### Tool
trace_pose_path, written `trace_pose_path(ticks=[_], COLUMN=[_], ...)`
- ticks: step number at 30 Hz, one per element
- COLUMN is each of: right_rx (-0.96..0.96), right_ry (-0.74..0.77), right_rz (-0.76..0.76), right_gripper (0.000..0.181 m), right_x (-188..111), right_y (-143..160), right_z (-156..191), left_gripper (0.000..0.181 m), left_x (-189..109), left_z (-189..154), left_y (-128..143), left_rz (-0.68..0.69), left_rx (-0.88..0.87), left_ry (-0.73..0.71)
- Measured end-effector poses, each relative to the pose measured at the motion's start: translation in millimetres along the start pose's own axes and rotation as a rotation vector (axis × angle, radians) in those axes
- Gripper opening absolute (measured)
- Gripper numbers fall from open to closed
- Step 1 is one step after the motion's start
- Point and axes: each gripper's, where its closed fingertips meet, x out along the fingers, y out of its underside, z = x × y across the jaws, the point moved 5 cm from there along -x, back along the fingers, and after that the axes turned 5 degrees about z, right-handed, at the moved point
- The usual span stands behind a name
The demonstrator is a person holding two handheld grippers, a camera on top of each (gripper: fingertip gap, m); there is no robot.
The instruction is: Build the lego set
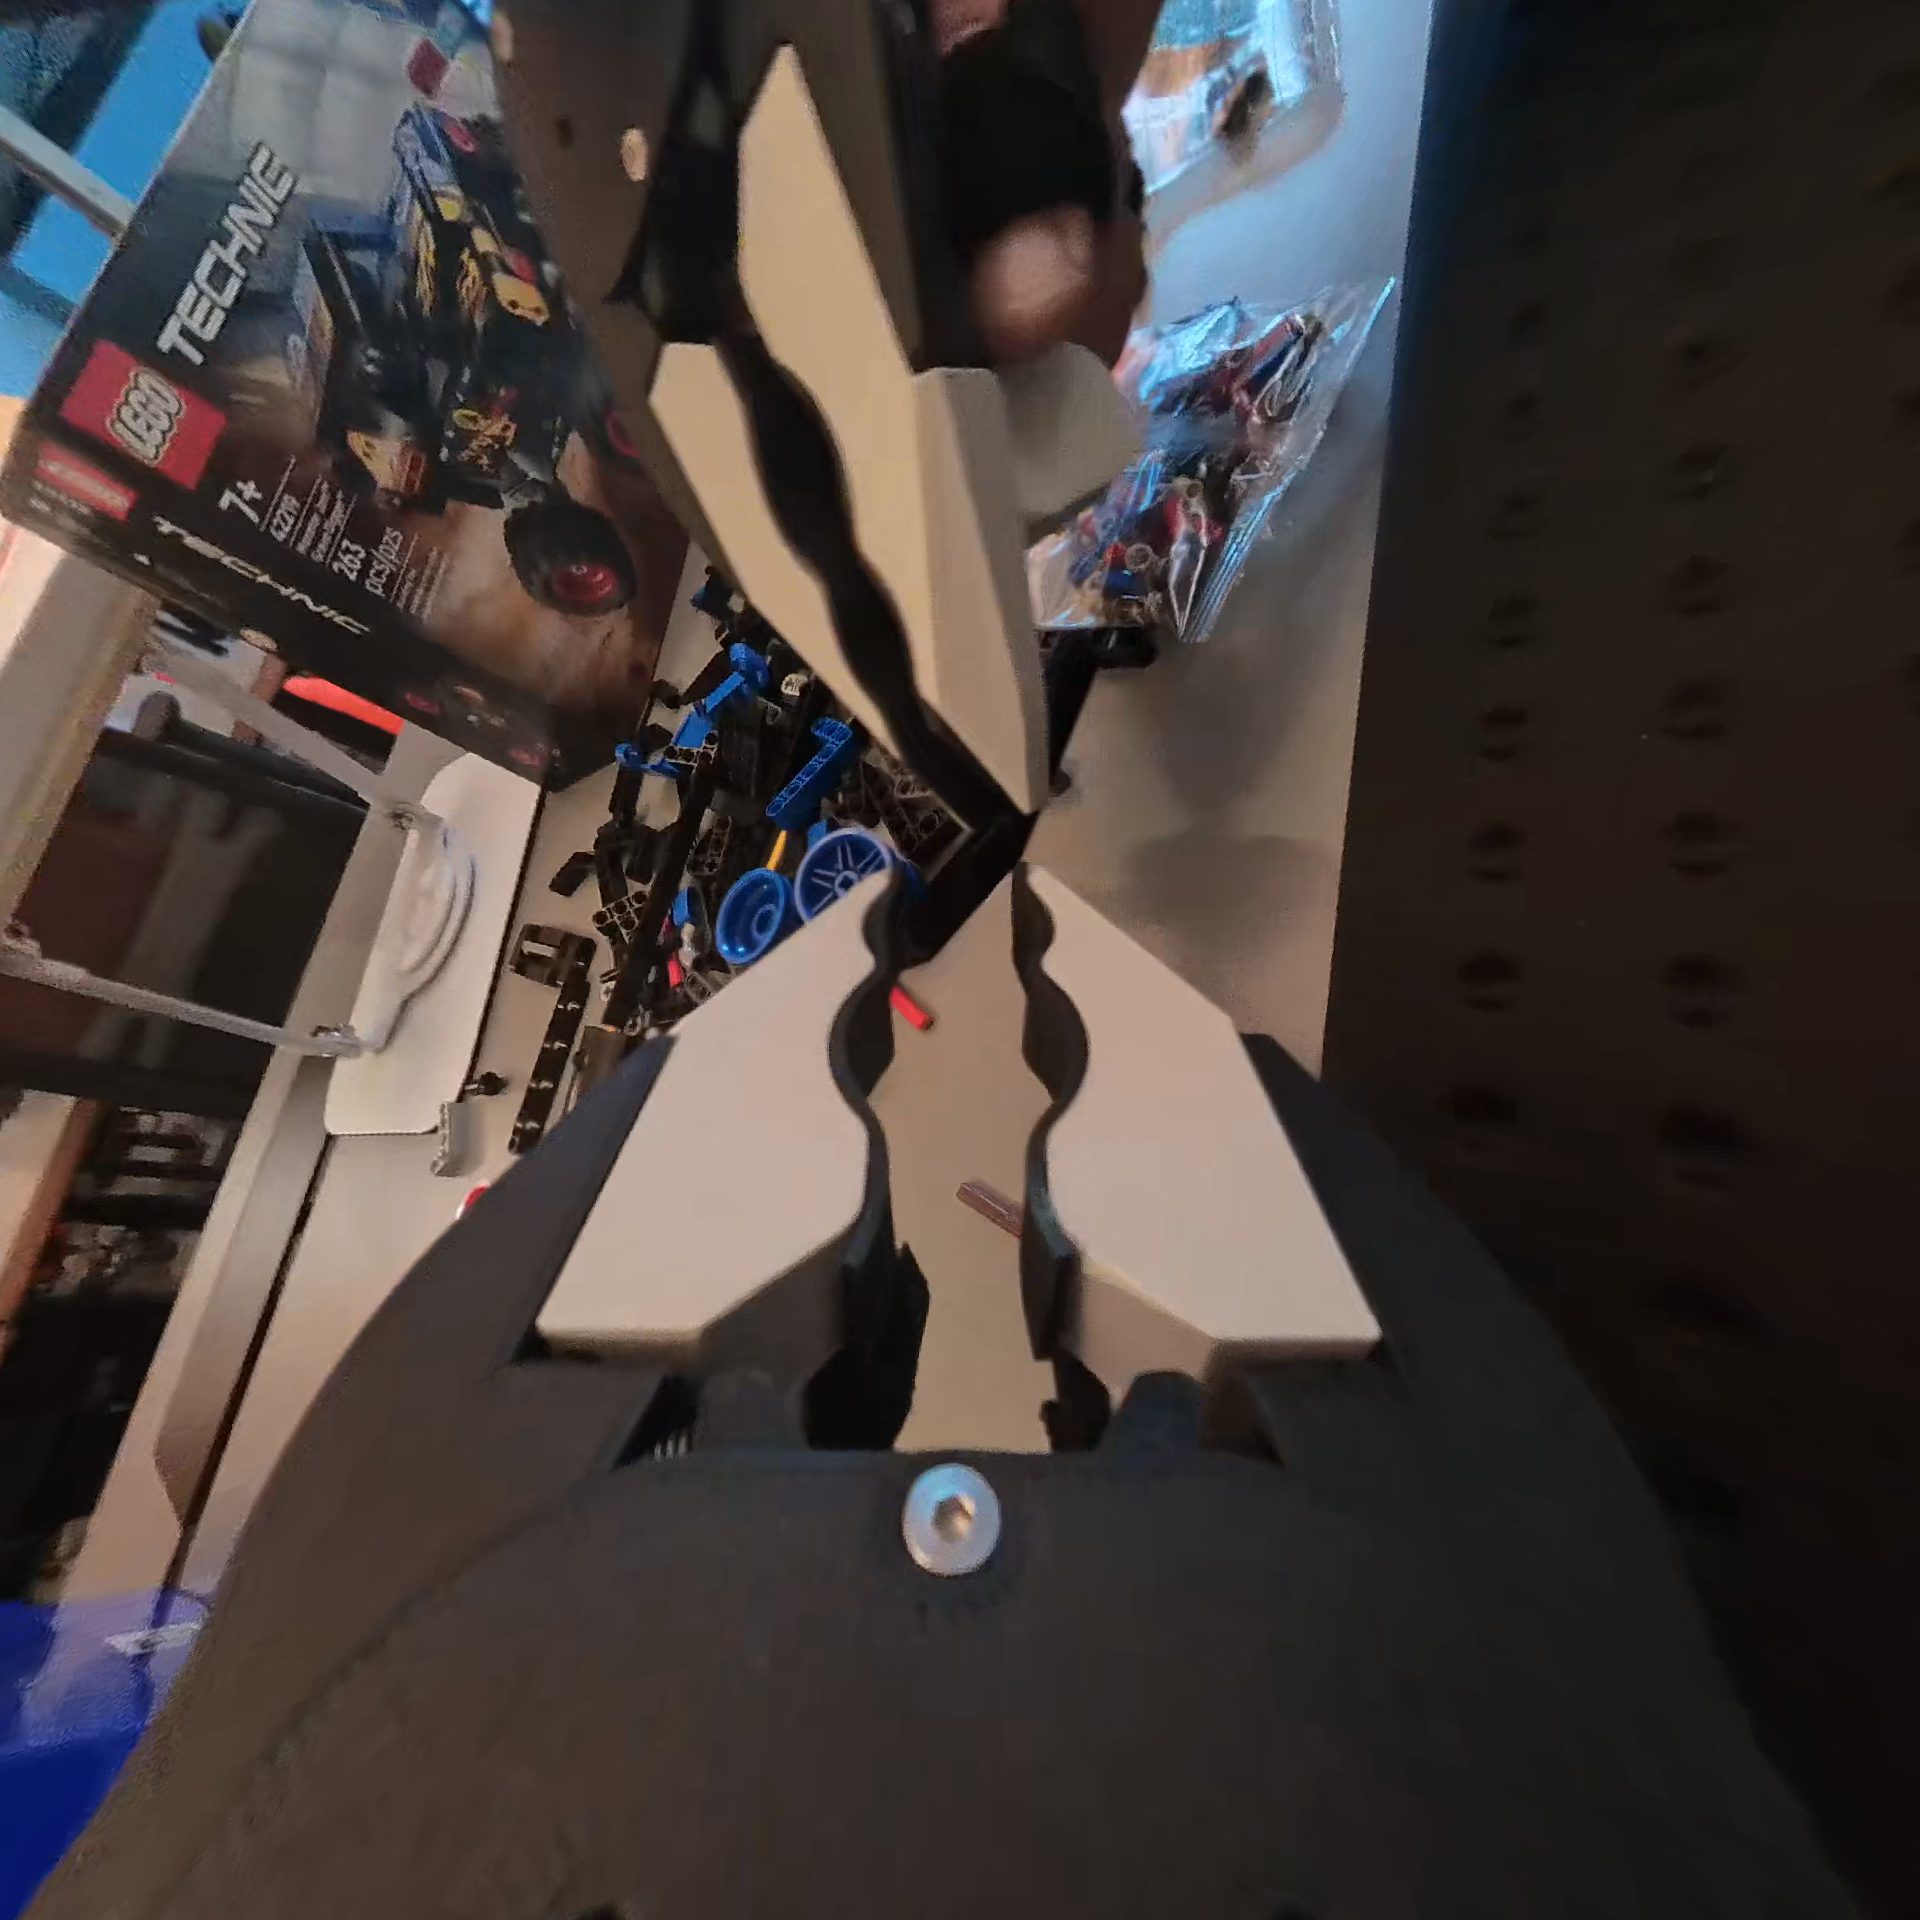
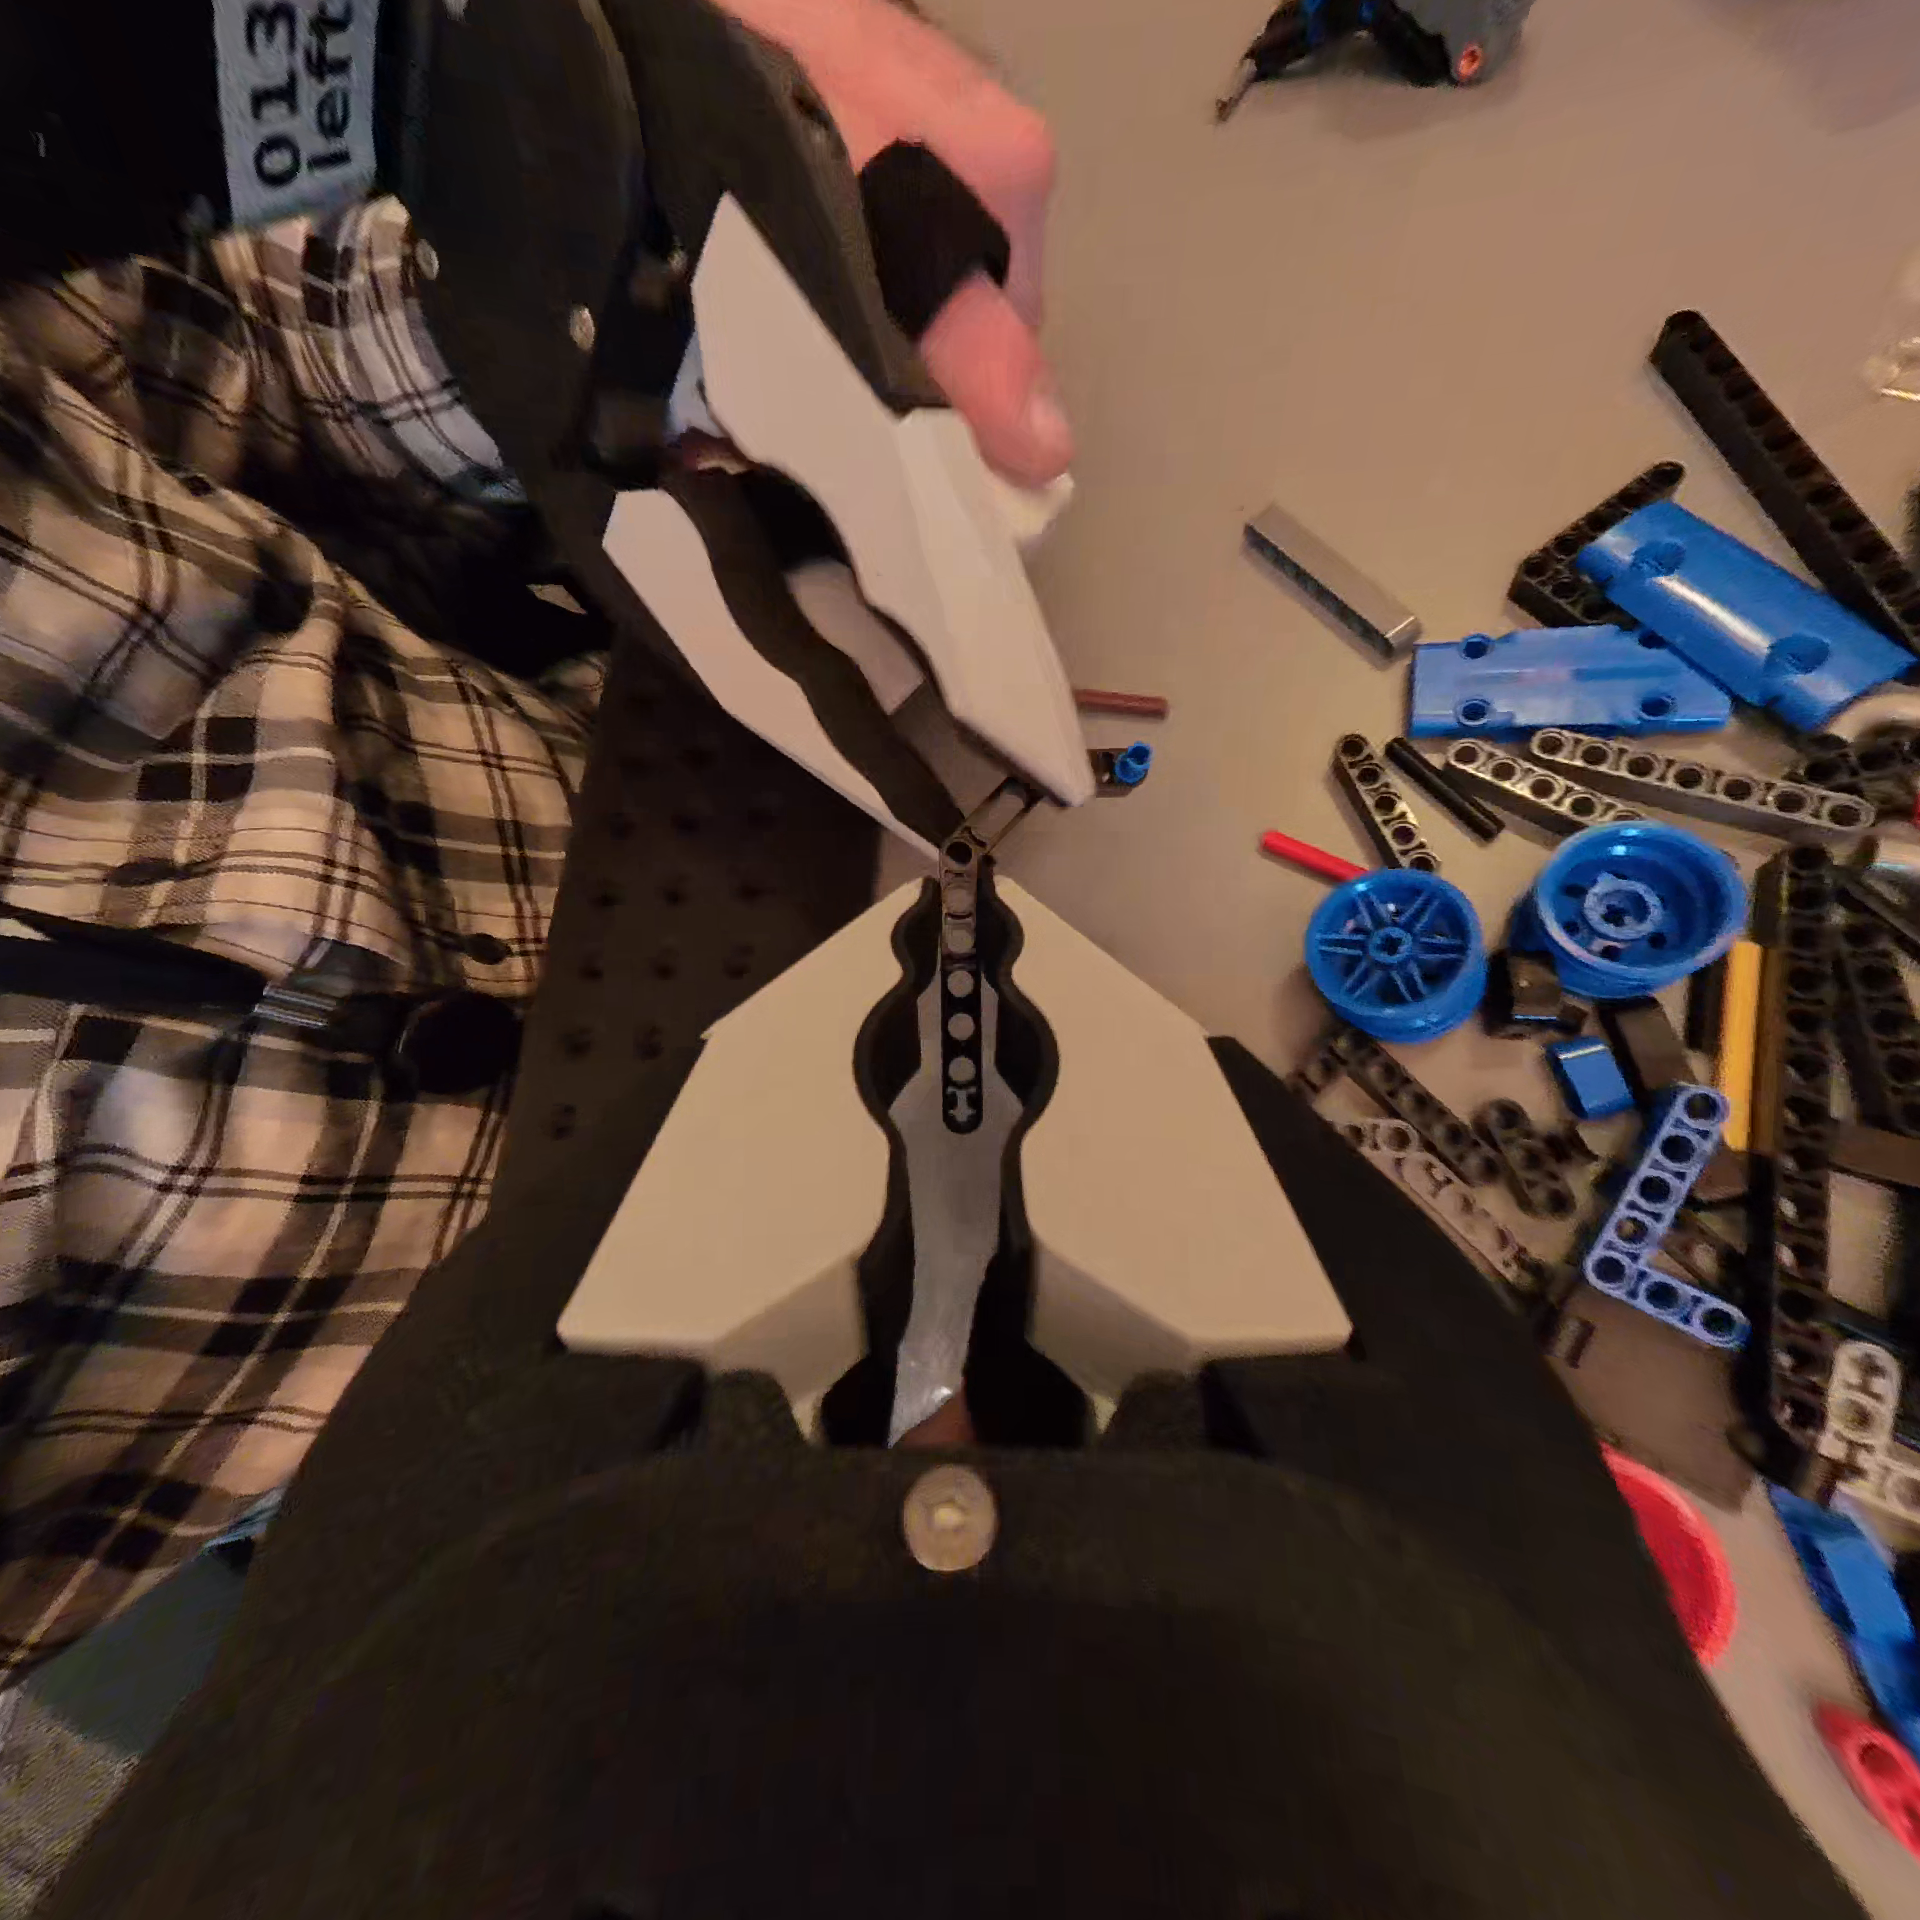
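Note:
A black angled beam (image 2: pixel 957 987) is held in the air between both grippers. My right gripper (image 2: pixel 958 883) is shut on its long straight part. My left gripper (image 2: pixel 1023 816) comes in from the upper left and is shut on the beam's bent end. A small blue pin (image 2: pixel 1135 764) sticks out just beyond that tip. In the left wrist view my left gripper (image 1: pixel 958 878) has the beam (image 1: pixel 961 899) between its tips. The right gripper (image 1: pixel 1029 805) meets it from above, tip to tip.
Loose parts lie on the grey table (image 2: pixel 1351 312) to the right: two blue wheels (image 2: pixel 1392 956), blue panels (image 2: pixel 1662 644), black beams, a grey beam (image 2: pixel 1330 582) and a red axle (image 2: pixel 1311 854). The set's box (image 1: pixel 312 416) and a parts bag (image 1: pixel 1195 499) stand farther off. A plaid-clad person (image 2: pixel 208 727) is at left. The tips of both grippers are at nearly the same place.

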Motion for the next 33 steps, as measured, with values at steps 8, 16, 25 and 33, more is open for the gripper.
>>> trace_pose_path(ticks=[8,16,25,33], right_rx=[0.055,-0.146,-0.402,-0.061], right_ry=[-0.030,0.316,0.584,0.274], right_rz=[-0.093,-0.053,0.145,-0.183], right_gripper=[0.007,0.032,0.009,0.007], right_x=[-8.5,-17.5,0.5,-16.4], right_y=[-13.3,-17.6,-14.2,-23.3], right_z=[-7.0,-10.6,-6.5,-5.4], left_gripper=[0.007,0.006,0.006,0.010], left_x=[-1.9,-3.5,-1.6,-4.6], left_z=[6.0,21.8,23.5,33.9], left_y=[3.8,16.0,19.0,16.9], left_rz=[0.014,0.036,0.040,-0.049], left_rx=[-0.056,-0.284,-0.466,-0.493], left_ry=[0.018,0.077,0.229,0.197])
